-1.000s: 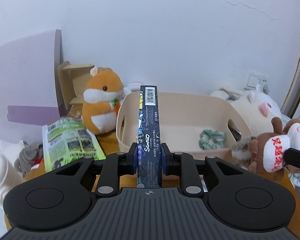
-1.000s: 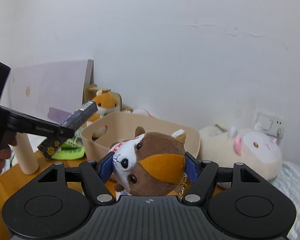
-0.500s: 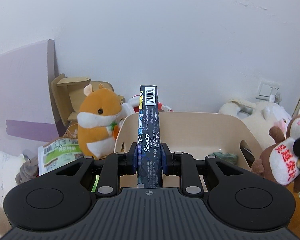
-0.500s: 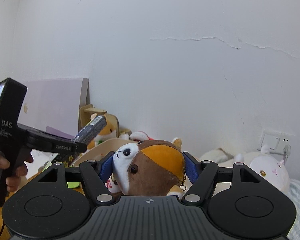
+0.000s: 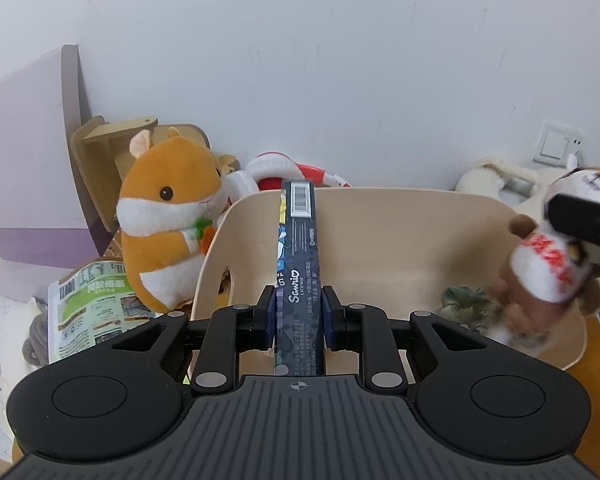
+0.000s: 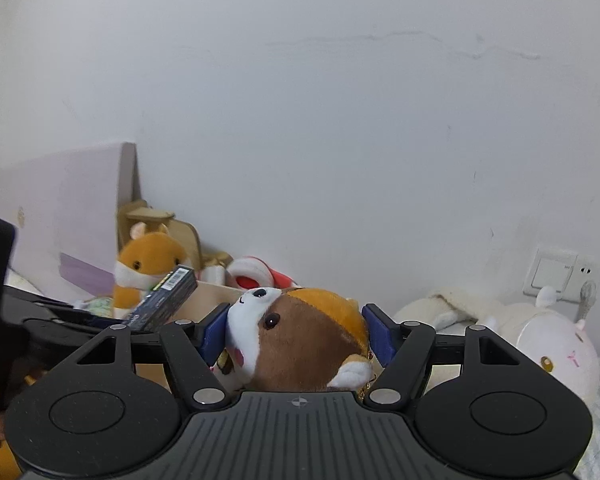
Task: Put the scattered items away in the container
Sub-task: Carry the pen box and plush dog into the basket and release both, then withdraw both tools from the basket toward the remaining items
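My left gripper is shut on a long dark blue box and holds it over the near rim of the beige bin. A green scrunchie lies inside the bin. My right gripper is shut on a brown and orange plush dog. In the left wrist view the plush dog hangs over the bin's right side. In the right wrist view the blue box shows at the left, in front of the bin.
An orange hamster plush stands left of the bin, with a green leaflet in front of it. A red and white toy lies behind the bin. A white plush lies at the right under a wall socket.
Both grippers have moved closer to the bin. The plush dog now hangs over the bin's right side. The right wrist view has tilted up toward the wall.
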A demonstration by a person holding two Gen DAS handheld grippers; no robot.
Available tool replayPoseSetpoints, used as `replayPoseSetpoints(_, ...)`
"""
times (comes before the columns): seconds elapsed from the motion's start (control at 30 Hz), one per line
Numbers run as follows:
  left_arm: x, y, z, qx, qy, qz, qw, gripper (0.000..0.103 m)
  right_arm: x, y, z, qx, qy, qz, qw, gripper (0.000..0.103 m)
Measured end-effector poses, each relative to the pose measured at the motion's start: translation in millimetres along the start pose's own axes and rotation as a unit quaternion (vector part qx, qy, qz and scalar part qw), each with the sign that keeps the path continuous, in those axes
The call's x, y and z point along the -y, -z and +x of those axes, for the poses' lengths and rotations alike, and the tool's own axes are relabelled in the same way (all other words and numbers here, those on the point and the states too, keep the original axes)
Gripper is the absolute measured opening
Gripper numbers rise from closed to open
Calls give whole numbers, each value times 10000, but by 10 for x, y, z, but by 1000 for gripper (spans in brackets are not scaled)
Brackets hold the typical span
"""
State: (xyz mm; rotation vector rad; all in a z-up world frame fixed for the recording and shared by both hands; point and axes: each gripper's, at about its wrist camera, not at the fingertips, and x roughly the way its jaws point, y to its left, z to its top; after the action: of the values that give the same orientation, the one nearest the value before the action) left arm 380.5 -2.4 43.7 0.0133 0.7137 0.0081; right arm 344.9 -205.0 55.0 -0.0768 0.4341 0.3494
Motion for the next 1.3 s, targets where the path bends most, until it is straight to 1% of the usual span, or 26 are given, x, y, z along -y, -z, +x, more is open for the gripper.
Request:
replayPoseSetpoints(0.13,11,-14,75,-66,-13,46,10000,23,50,90,291,-281,-56,137,9995,68)
replayPoseSetpoints(0.3,58,5,199,-246,48,164,9996,23,59,239,465,-568,23,118,9983,68)
replayPoseSetpoints(0.37,73,25,238,-275,103,157,9994,25,47,287,542,-689,38,86,9976,69)
replayPoseSetpoints(0.4,78,30,247,-270,155,160,9994,36,34,304,584,-744,50,75,9972,69)
replayPoseSetpoints(0.43,80,34,249,-264,194,144,9994,54,34,320,594,-769,67,78,9970,74)
replayPoseSetpoints(0.5,78,42,220,-152,283,100,9994,73,47,338,568,-747,33,96,9972,78)
replayPoseSetpoints(0.53,82,45,198,-87,295,94,9995,76,49,338,551,-737,18,107,9972,79)
replayPoseSetpoints(0.6,90,32,173,-67,252,103,9996,77,54,327,502,-709,57,74,9974,87)
replayPoseSetpoints(0.63,89,25,161,-63,260,99,9996,77,54,326,477,-694,84,53,9975,93)
replayPoseSetpoints(0.67,86,20,152,-57,268,97,9996,77,61,325,442,-676,104,38,9976,94)
replayPoseSetpoints(1.0,60,85,6,-53,250,155,9996,78,18,323,316,-694,122,14,9975,95)
replayPoseSetpoints(1.3,51,246,-275,17,299,186,9994,78,-94,316,-36,-545,117,-72,9984,100)
